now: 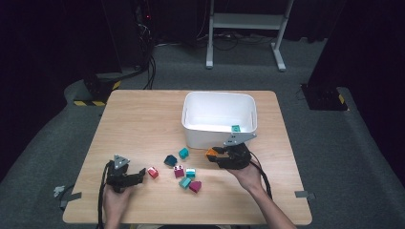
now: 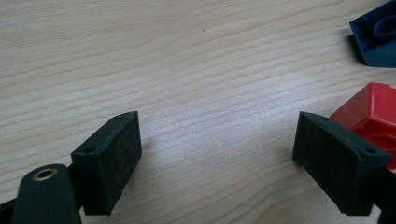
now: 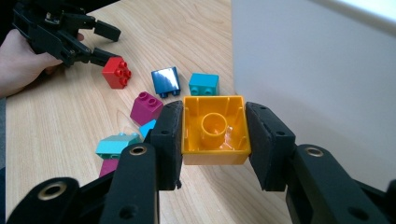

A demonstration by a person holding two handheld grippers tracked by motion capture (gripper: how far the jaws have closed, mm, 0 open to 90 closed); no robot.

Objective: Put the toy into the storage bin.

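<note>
The orange block is a small square toy brick, hollow side facing us with a round tube inside. It sits squeezed between two black pads, lifted off the worktop, close beside the white tub.

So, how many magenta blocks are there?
2. The first magenta block sits mid-cluster; the second magenta block lies at the cluster's near end. The wall of the white bin may hide more.
</note>
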